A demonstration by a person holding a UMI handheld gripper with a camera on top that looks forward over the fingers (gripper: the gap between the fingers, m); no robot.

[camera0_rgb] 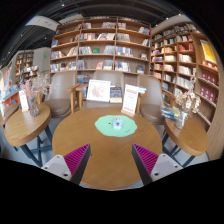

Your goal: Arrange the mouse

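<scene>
A round wooden table (100,155) lies ahead of my gripper (112,160). On its far half is a round green mat (114,127) with a small dark object (117,124) on it, probably the mouse, too small to tell for sure. My fingers with magenta pads (75,157) stand wide apart over the table's near edge, with nothing between them. The mat is well beyond the fingertips.
Two white sign boards (99,91) stand at the table's far edge. Chairs (184,130) flank the table at right and behind. A smaller wooden table (22,123) with items is at left. Bookshelves (100,45) line the back walls.
</scene>
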